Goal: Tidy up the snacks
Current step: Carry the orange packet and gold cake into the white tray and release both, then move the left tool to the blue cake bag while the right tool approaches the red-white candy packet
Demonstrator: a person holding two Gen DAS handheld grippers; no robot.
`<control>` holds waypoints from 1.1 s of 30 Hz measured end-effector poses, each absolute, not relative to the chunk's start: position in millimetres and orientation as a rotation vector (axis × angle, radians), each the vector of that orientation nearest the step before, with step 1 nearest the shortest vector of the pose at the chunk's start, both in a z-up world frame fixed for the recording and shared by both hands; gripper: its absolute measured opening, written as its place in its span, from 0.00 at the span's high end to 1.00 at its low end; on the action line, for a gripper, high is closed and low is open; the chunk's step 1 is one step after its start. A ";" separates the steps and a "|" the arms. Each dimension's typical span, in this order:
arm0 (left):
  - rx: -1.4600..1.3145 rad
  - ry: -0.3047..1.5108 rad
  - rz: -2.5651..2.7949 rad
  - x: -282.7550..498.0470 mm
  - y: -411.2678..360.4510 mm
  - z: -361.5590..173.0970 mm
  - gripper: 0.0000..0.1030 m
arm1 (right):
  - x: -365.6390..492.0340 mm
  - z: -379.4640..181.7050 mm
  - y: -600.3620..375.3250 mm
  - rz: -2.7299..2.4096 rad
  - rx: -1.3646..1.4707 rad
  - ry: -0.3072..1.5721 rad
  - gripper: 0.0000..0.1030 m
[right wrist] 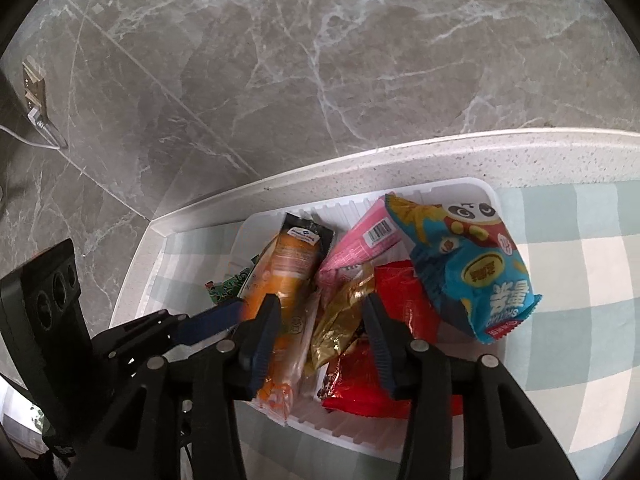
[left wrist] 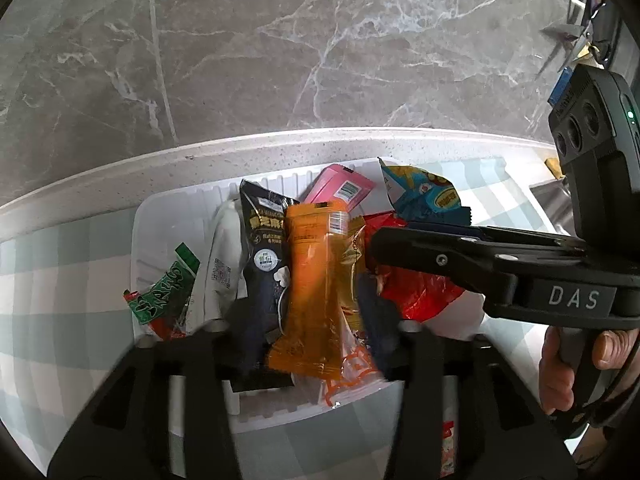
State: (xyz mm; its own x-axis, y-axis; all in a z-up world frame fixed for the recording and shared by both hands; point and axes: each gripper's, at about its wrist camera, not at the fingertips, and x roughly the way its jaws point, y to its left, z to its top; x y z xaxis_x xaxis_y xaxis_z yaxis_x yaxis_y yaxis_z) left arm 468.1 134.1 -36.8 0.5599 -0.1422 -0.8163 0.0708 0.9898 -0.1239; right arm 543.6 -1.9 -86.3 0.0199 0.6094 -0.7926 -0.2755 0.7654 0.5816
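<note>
A white tray [left wrist: 172, 216] [right wrist: 460, 190] on the checked cloth holds several snack packets: an orange packet [left wrist: 312, 280] [right wrist: 284, 276], a black packet [left wrist: 262, 240], a pink packet [left wrist: 340, 188] [right wrist: 360, 244], a blue panda packet [left wrist: 424, 196] [right wrist: 472, 264], a red packet [left wrist: 416, 288] [right wrist: 404, 300], a gold packet [right wrist: 340, 316] and a green packet [left wrist: 164, 292]. My left gripper [left wrist: 316, 332] is open over the tray, its fingers either side of the orange packet. My right gripper [right wrist: 320, 320] is open over the gold packet; it shows from the side in the left wrist view [left wrist: 384, 244].
The tray stands near the far edge of a speckled white counter [left wrist: 280, 148] [right wrist: 440, 152] covered by a green-and-white checked cloth [right wrist: 580, 240]. Grey marble floor [left wrist: 280, 40] lies beyond the edge. A wall socket with a cable [right wrist: 36, 96] is at the far left.
</note>
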 end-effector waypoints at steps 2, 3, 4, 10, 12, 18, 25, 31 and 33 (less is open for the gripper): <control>-0.075 0.962 -0.125 466.6 133.1 -34.4 0.54 | 542.2 -83.4 -3.1 0.702 0.294 1.384 0.54; -0.070 0.959 -0.122 465.7 132.3 -33.2 0.54 | 541.5 -82.5 -3.2 0.703 0.292 1.382 0.54; -0.065 0.954 -0.120 464.5 131.4 -32.0 0.54 | 540.5 -80.9 -3.6 0.702 0.288 1.379 0.54; -0.048 0.940 -0.113 455.6 129.5 -25.3 0.54 | 528.0 -70.1 -5.0 0.718 0.243 1.361 0.53; -0.037 0.939 -0.111 451.6 128.0 -24.0 0.53 | 522.9 -66.4 -5.8 0.723 0.229 1.354 0.53; -0.023 0.938 -0.111 436.0 124.2 -21.8 0.52 | 504.2 -52.7 -13.7 0.727 0.190 1.335 0.50; -0.012 0.943 -0.110 412.9 121.0 -20.5 0.52 | 467.5 -45.3 -25.7 0.736 0.074 1.341 0.50; -0.015 0.954 -0.119 391.1 117.6 -18.1 0.51 | 428.0 -54.4 -29.3 0.744 -0.012 1.391 0.50; -0.020 0.956 -0.122 385.2 116.6 -17.4 0.51 | 417.9 -58.4 -27.6 0.749 -0.035 1.404 0.50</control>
